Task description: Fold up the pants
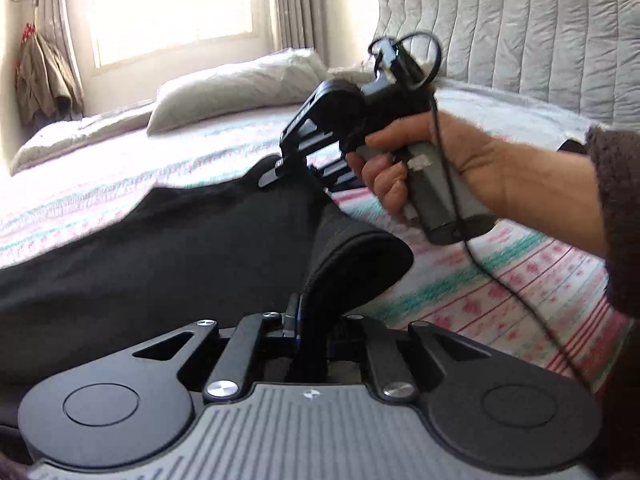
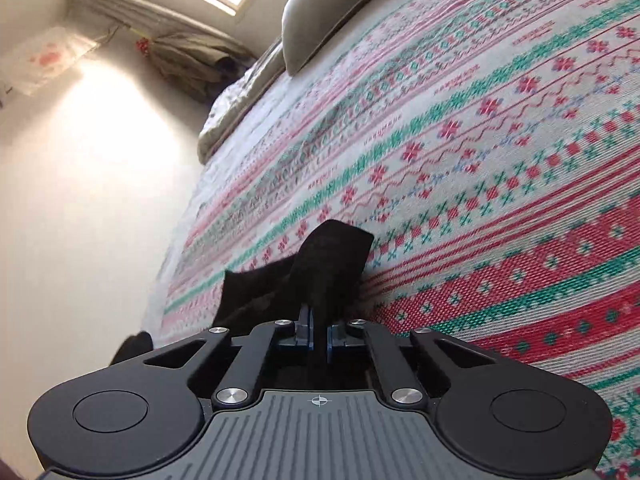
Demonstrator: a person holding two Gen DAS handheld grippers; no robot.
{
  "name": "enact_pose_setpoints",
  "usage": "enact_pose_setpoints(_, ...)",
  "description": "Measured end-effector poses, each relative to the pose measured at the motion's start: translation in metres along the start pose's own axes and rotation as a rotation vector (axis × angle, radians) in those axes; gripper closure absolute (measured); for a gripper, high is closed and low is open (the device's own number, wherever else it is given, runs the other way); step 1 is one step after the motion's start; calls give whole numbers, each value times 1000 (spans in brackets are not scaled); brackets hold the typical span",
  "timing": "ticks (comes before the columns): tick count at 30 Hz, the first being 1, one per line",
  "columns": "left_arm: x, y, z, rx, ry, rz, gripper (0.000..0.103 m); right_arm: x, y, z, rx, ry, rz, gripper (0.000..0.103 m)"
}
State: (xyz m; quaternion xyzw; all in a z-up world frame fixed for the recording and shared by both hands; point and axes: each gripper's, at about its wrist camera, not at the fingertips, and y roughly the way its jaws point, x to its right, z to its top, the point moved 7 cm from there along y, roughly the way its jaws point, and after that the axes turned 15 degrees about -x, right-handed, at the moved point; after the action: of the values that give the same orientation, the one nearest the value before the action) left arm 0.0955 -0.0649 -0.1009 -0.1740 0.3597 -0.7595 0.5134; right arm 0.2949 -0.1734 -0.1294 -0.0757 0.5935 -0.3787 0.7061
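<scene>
Black pants [image 1: 168, 248] are spread across the patterned bedspread [image 1: 500, 292] on the bed, most of the fabric lying flat to the left in the left wrist view, one hemmed end lifted off the bed. Left hand-held gripper [image 1: 310, 320] is clamped on that raised hem, fabric running up between the jaws and curling over in front of the camera. Right hand-held gripper [image 2: 319, 334] also has its jaws pinched on black cloth, a corner of it standing up past the fingertips; in the left view the same tool sits in the person's right hand [image 1: 440, 168] with its tip down at the far edge of the pants. So both ends of one edge look gripped and raised: my read is a fold carry in progress, not started laying down yet. To do it well: keep both grips level and at matched height so the edge stays taut and straight between them, no sag in the middle. Move both together across the body of the pants, parallel to the bedspread stripes as a reference line. Lower only once the carried edge sits over the opposite edge, then set down far corner and near corner at the same time. Don't release while fabric is hanging, it'll roll back. Pillow [image 1: 236, 88] and headboard [image 1: 532, 32] are well apart from the work, no snag risk there. Watch the cable [image 1: 516, 292] trailing from the right tool, it lies over the bedspread near the landing zone
</scene>
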Motion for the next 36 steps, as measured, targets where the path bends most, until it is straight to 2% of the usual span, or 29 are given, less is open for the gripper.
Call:
enact_pose_setpoints(4,22,-17,10,35,-21,8,93,5,-28,3,44,59,48,99)
enact_pose_setpoints(10,51,-29,21,72,-17,-87,93,28,-77,1,102,126,49,99)
enact_pose_setpoints(14,58,-35,26,84,-51,-166,93,45,-113,-6,138,162,39,99)
enact_pose_setpoints(18,53,-44,22,102,-78,-180,93,44,-130,-11,158,183,27,98)
enact_pose_setpoints(21,34,-54,21,121,-116,-170,93,22,-127,-11,172,150,8,98)
enact_pose_setpoints(26,-8,-75,17,132,-209,-134,93,-37,-108,-6,175,63,13,98)
enact_pose_setpoints(31,-55,-91,1,132,-293,-68,92,-103,-70,-2,141,-44,15,98)
enact_pose_setpoints(36,-100,-97,-25,76,-405,-9,92,-157,-13,-10,81,-124,16,98)
